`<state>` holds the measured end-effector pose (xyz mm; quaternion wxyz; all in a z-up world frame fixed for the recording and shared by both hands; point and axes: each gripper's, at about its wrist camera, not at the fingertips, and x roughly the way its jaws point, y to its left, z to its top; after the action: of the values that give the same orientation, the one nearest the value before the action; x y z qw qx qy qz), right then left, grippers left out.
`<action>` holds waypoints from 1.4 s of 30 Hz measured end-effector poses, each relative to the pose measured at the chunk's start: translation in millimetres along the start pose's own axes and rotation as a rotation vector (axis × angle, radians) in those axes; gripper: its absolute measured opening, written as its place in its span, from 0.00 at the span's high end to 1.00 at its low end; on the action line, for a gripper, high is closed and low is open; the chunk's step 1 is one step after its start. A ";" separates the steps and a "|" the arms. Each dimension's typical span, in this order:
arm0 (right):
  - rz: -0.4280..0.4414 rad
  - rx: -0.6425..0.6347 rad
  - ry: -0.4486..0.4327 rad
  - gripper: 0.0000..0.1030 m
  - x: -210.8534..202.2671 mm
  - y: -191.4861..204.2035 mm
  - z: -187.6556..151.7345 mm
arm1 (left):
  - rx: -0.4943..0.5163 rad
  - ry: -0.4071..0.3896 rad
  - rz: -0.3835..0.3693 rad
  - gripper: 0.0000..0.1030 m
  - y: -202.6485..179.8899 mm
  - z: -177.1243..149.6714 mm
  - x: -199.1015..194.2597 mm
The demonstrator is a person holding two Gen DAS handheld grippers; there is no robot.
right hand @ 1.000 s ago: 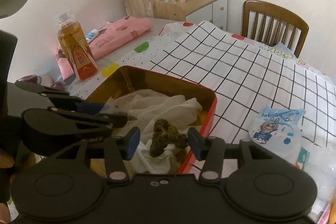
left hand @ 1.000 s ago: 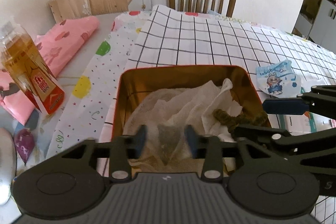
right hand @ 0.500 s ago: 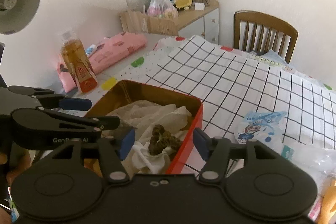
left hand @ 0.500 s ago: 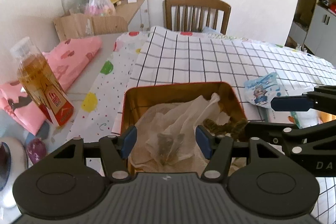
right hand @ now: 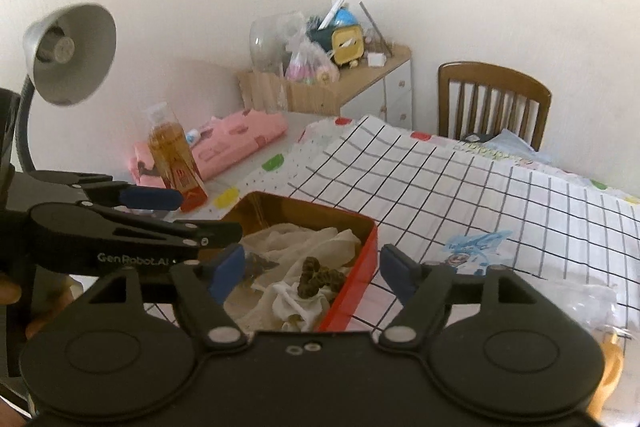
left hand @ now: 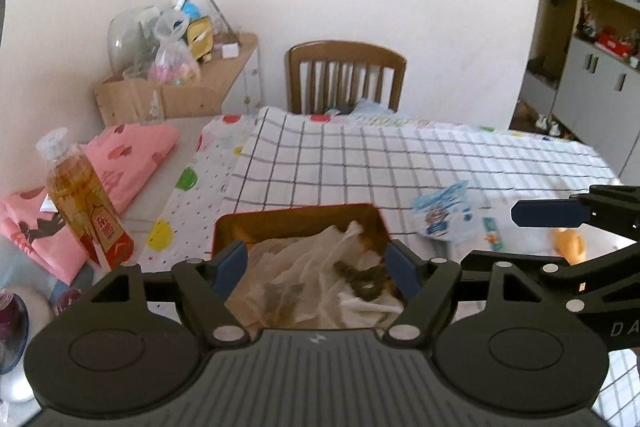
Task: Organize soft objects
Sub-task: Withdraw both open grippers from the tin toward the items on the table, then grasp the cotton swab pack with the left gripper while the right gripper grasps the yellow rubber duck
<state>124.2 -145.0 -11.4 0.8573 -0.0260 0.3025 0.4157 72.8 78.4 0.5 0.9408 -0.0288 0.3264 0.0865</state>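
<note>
A red tin (left hand: 298,217) with a gold inside sits near the front edge of a worktop (left hand: 400,163) covered by a white cloth with a black grid. The tin serves as the container for the soft things: a crumpled white cloth (left hand: 304,267) fills most of it, and a small dark olive knitted piece (right hand: 318,277) lies on top of the cloth, toward the tin's right wall. Both rest loose inside the tin, touched by nothing.

2 handheld grippers hang side by side above the tin's near edge, tilted downward. The left gripper (left hand: 316,265) has its jaws spread wide, and they have just been opening; nothing is between them, and the cloth shows below through the gap. The right gripper (right hand: 312,267) is the same: jaws spread wide, just been opening, holding nothing, with the olive piece visible beneath.

Judging by the open jaws and loose contents, the soft items look already deposited.

A bottle of amber drink (left hand: 86,207) and a folded pink fabric (left hand: 128,155) lie off to the left, and a small blue printed packet (left hand: 442,213) lies right of the tin.
</note>
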 end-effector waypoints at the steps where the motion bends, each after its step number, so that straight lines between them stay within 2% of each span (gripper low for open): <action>1: -0.002 0.006 -0.010 0.25 -6.5 -1.1 -0.6 | 0.002 -0.007 -0.005 0.23 -2.9 0.4 -3.7; 3: -0.009 0.015 -0.026 0.21 -17.7 -3.3 -2.3 | 0.003 -0.022 -0.018 0.18 -8.6 1.0 -10.3; 13: -0.079 0.061 -0.102 0.11 -74.2 -18.9 -20.4 | 0.031 -0.052 -0.093 0.17 -45.5 1.3 -29.6; 16: -0.104 0.081 -0.115 0.06 -91.1 -28.0 -29.5 | 0.043 -0.048 -0.117 0.09 -58.1 -0.3 -31.8; 21: -0.147 0.110 -0.122 0.02 -111.6 -42.8 -44.6 | 0.073 -0.049 -0.160 0.04 -79.6 -3.6 -33.8; 27: -0.205 0.137 -0.119 0.01 -124.6 -61.1 -63.1 | 0.100 -0.064 -0.182 0.02 -103.3 -3.6 -28.8; 34: -0.258 0.189 -0.103 0.00 -130.4 -88.5 -82.7 | 0.114 -0.045 -0.230 0.01 -122.9 -10.0 -14.9; 42: -0.324 0.236 -0.055 0.00 -125.7 -121.6 -101.8 | 0.158 0.033 -0.263 0.01 -154.9 -25.6 11.7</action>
<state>102.9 -342.2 -51.7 0.9180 0.0379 0.3175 0.2346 94.3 -75.1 -27.2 0.9379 0.0013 0.3411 -0.0639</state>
